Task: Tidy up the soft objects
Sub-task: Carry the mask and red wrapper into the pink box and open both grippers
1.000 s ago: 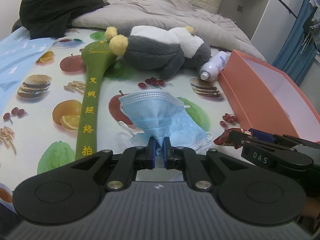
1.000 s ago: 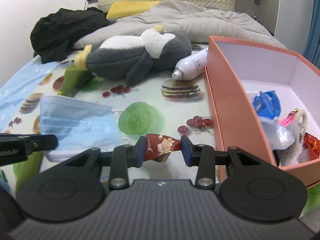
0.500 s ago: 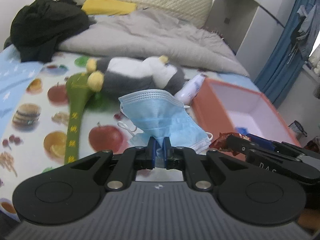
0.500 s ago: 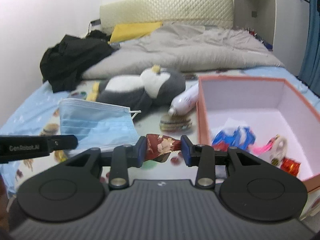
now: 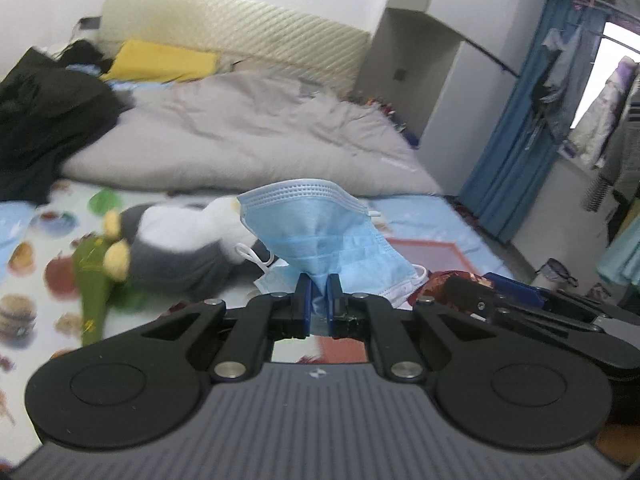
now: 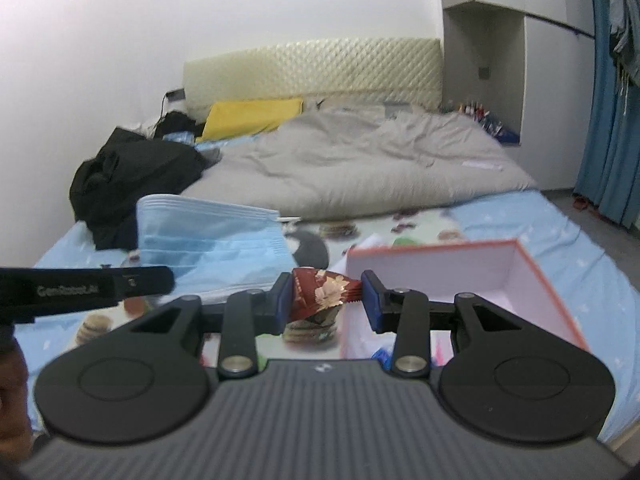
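Observation:
My left gripper [image 5: 318, 286] is shut on a blue face mask [image 5: 320, 232], which stands up from the pads, lifted well above the bed. My right gripper [image 6: 327, 295] is shut on a small red floral packet [image 6: 320, 294], also held high. In the right wrist view the mask [image 6: 208, 240] hangs to the left, with the left gripper's finger [image 6: 88, 286] below it. The orange box [image 6: 520, 280] with a pale inside lies below and right of the packet. A grey and white plush toy [image 5: 180, 240] and a green padded stick [image 5: 94, 280] lie on the fruit-print sheet.
A grey duvet [image 6: 360, 168], a black garment heap [image 6: 132, 176] and a yellow pillow [image 6: 252, 116] cover the far half of the bed. Blue curtains [image 5: 516, 152] and hanging clothes stand at the right. Small items lie inside the orange box.
Both grippers have risen high above the bed, carrying the mask and the red packet. The plush toy, green stick and box now sit much lower in both views.

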`<move>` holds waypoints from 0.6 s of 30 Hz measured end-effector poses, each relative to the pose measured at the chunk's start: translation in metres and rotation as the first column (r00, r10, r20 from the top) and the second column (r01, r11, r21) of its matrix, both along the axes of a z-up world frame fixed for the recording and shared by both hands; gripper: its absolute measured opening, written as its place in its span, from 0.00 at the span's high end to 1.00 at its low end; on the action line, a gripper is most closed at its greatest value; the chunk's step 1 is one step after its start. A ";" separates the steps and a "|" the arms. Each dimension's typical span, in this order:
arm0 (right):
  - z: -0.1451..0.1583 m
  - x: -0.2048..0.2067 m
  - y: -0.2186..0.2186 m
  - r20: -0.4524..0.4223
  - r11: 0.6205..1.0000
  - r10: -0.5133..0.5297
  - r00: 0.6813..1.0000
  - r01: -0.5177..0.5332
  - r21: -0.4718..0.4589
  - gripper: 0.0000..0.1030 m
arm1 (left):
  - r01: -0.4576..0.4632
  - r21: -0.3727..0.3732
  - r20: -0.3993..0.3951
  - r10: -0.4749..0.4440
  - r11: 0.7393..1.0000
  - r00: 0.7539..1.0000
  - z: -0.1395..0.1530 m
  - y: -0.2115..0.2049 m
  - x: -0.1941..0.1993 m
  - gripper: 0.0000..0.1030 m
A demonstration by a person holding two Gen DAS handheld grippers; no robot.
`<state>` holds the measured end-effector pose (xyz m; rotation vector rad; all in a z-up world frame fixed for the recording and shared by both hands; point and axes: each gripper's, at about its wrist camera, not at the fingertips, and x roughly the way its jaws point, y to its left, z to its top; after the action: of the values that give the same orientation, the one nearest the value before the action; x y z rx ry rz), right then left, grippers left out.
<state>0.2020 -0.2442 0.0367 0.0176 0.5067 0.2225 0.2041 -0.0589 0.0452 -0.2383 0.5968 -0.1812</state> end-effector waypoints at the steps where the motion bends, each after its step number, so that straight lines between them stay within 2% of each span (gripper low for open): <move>1: 0.004 0.001 -0.004 0.010 1.000 -0.006 1.000 0.006 0.002 0.61 | 0.014 0.002 0.013 -0.014 1.000 1.000 0.005 -0.006 0.002 0.91; 4: 0.016 0.002 -0.021 0.033 1.000 -0.025 0.999 0.025 0.019 0.61 | 0.044 0.028 0.035 -0.045 0.999 0.998 0.012 -0.025 0.007 0.91; 9: 0.019 0.007 -0.050 0.028 0.996 -0.076 0.997 0.075 0.046 0.61 | 0.089 0.001 0.015 -0.089 0.996 0.996 0.010 -0.050 0.023 0.91; 18: -0.015 0.039 -0.088 -0.041 0.986 -0.160 0.986 0.162 0.044 0.61 | 0.168 0.017 -0.056 -0.167 0.986 0.984 -0.024 -0.095 0.082 0.91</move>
<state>0.2412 -0.3320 0.0221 0.1087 0.5344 0.0756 0.2865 -0.1543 0.0216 -0.1722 0.6730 -0.3319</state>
